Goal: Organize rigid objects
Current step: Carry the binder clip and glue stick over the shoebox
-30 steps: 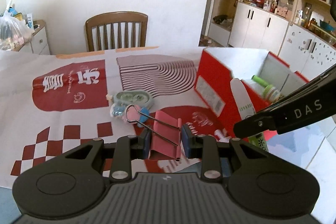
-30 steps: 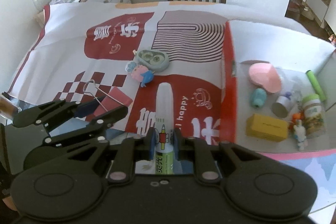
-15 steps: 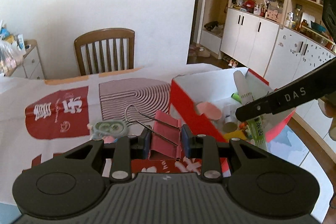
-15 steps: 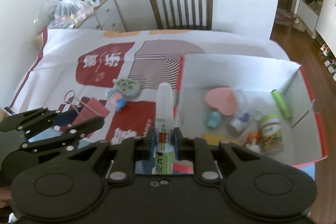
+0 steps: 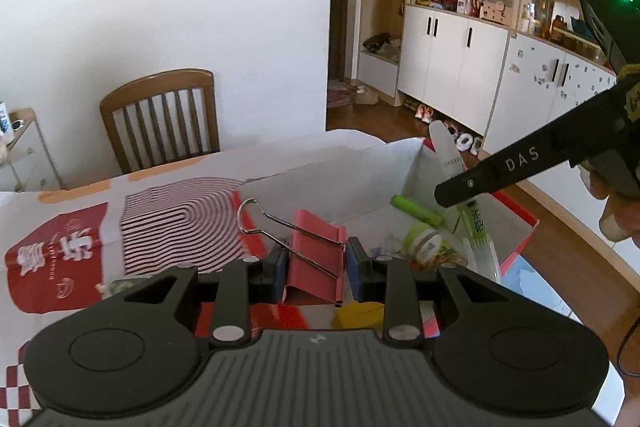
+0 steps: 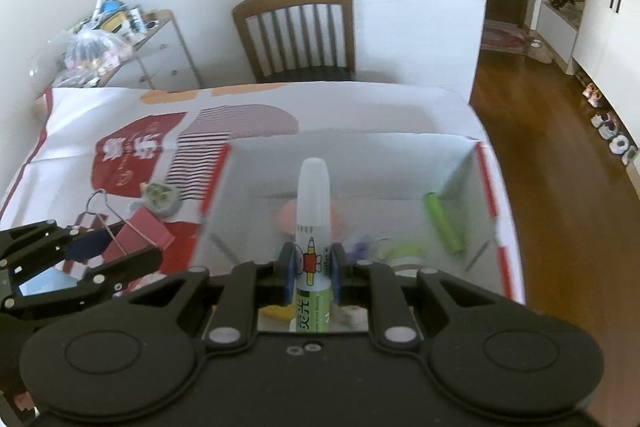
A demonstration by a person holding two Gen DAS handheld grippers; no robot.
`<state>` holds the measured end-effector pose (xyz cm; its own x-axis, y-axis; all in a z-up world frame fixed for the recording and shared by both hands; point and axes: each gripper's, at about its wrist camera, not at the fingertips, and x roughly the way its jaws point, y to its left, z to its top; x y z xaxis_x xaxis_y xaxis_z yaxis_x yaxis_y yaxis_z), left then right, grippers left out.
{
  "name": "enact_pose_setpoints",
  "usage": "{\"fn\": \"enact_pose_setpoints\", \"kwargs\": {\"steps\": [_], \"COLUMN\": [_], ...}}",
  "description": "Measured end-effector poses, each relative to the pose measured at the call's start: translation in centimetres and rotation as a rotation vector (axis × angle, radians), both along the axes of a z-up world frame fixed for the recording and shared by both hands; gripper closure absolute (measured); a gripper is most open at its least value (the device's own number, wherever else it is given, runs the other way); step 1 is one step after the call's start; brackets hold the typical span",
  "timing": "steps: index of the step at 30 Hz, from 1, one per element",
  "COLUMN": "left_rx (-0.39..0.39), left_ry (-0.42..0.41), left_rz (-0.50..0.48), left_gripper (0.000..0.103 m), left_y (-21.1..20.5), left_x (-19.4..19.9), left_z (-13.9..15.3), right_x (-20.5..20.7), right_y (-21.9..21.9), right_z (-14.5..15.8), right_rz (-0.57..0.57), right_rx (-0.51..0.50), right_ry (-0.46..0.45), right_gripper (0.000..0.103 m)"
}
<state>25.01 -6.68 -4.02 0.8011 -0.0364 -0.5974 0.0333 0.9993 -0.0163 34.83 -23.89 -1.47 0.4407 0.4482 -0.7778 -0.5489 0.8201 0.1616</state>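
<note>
The right gripper [image 6: 311,277] is clenched on a glue bottle [image 6: 313,227], which is held nearly upright above the open box [image 6: 472,187], white cap forward. The left gripper [image 5: 316,263] is clamped on a pink binder clip [image 5: 316,259], its wire handle sticking out to the left; the clip is carried over the near left edge of the same box.

The step in hand is judged to be the drop into the box. A green marker [image 6: 444,223], a small jar [image 5: 426,245], a yellow block [image 5: 358,315] and a pink item are already lying inside, partly blurred. The bottle is best lowered toward the bare floor in the middle of the box and tipped flat before release, so that it is not left standing on other items. The clip is best brought fully past the red wall before the jaws are parted. The 2 grippers are near each other, so 1 release at a time is advised. A round grey-green toy [image 6: 160,197] is left on the desk cloth [image 6: 120,115].
</note>
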Motion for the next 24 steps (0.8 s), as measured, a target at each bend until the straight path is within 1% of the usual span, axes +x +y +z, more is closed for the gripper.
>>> {"fn": "enact_pose_setpoints", "kwargs": {"steps": [7,11,15,19,24], "left_rx": [-0.011,0.009,0.026,0.062,0.09], "left_ry": [0.051,0.078,0.114,0.153,0.209], "left_rz": [0.011,0.016,0.036,0.047,0.069], "left_gripper": [0.074,0.074,0.074,0.074,0.074], "left_y": [-2.6,-3.8,-4.5,-5.1,-5.5], "left_x": [3.5,5.7,7.9,9.8,11.8], "left_z": [-1.1,-2.1,-3.2,-4.6,-6.6], "right_x": [3.7,5.3,6.8,7.5,8.4], "right_y": [-2.9,-3.7,-4.1,-3.8,-4.1], "right_z": [-1.0,-1.8,-3.2,-4.9,-6.4], "right_rz": [-0.014,-0.009,-0.001,0.021,0.024], "right_rx": [-0.018,-0.034,-0.053,-0.108,-0.121], "right_ry": [-0.002,-0.002,0.028,0.028,0.049], "right_gripper": [0.087,0.087,0.087,0.087,0.087]}}
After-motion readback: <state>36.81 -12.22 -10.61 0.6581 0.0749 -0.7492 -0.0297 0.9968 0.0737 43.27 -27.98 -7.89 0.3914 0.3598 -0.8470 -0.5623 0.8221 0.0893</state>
